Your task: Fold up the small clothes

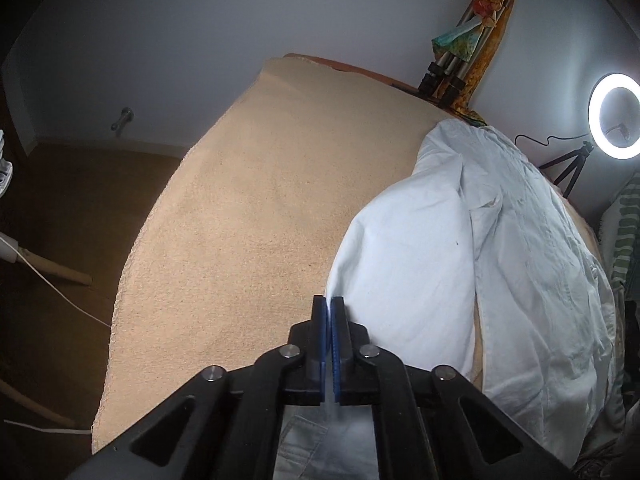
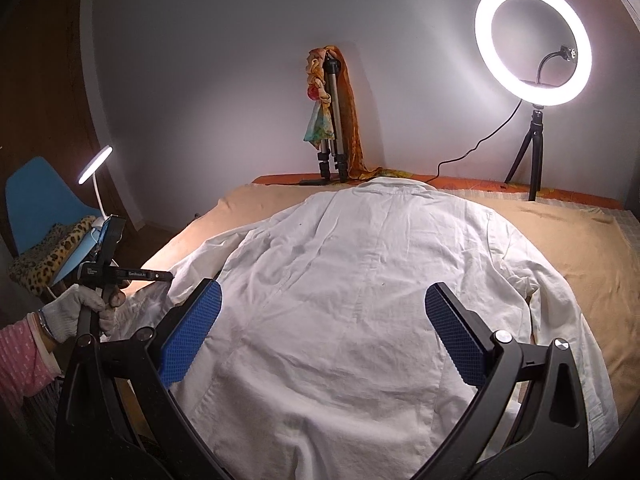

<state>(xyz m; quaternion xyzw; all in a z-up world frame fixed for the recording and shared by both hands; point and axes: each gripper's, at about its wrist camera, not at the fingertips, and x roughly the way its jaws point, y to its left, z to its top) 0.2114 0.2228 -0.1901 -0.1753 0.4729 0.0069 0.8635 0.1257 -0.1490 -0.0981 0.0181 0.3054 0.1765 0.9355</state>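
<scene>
Across the beige blanket [image 2: 560, 240] covering the bed lies a white shirt [image 2: 340, 280], spread flat with its collar toward the far wall. At the shirt's left edge the left gripper [image 1: 331, 300] has its blue pads pressed together, pinching a fold of the white fabric; a gloved hand [image 2: 76, 312] holds its handle. Over the shirt's near part, the right gripper [image 2: 324, 332] hangs with jaws spread wide, nothing between them. Behind stand a ring light [image 2: 534, 46] and a folded tripod [image 2: 332, 120].
</scene>
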